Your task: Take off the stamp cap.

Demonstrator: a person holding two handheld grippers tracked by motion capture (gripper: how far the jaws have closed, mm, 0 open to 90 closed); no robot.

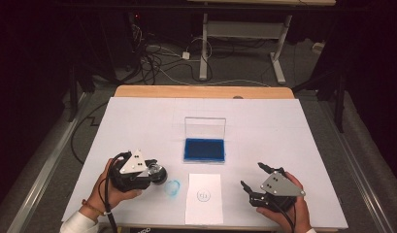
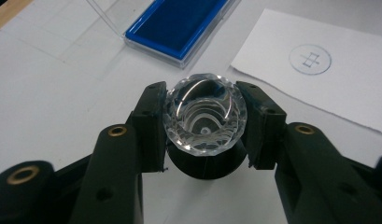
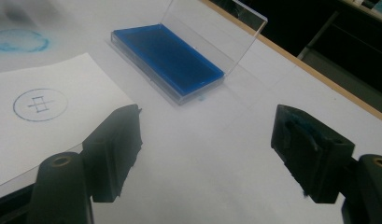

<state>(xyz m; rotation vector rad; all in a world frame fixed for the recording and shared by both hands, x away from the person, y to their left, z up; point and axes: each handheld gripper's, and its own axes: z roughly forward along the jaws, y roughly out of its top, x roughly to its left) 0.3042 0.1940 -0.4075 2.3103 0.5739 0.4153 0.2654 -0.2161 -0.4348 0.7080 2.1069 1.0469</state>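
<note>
A: Item one?

B: A stamp (image 2: 206, 122) with a clear faceted knob and a dark base, held by the left gripper (image 1: 155, 171) at the near left of the table (image 1: 138, 116). The jaws were closed on the knob from both sides.

A: Handling?

B: Judged light, stiff and slick. The faceted plastic would likely slide under a loose squeeze, so a hold across the knob's widest part, as it was then, looked soundest. The base probably carried wet ink, best kept off the table.

A: Item two?

B: An ink pad (image 1: 204, 149), blue, in a clear case with the lid stood open, at the middle of the table, far of the paper.

A: Item three?

B: A sheet of paper (image 1: 204, 198), near centre, bearing one blue circular print (image 3: 39, 105) with a small boxed sign inside. It could not be read as letters.

A: Other marks?

B: A blue ring smear (image 1: 172, 189) on the table just left of the paper. No brand or label was legible.

A: The right gripper (image 1: 258, 178)?

B: At the near right, jaws wide apart, holding nothing.
</note>
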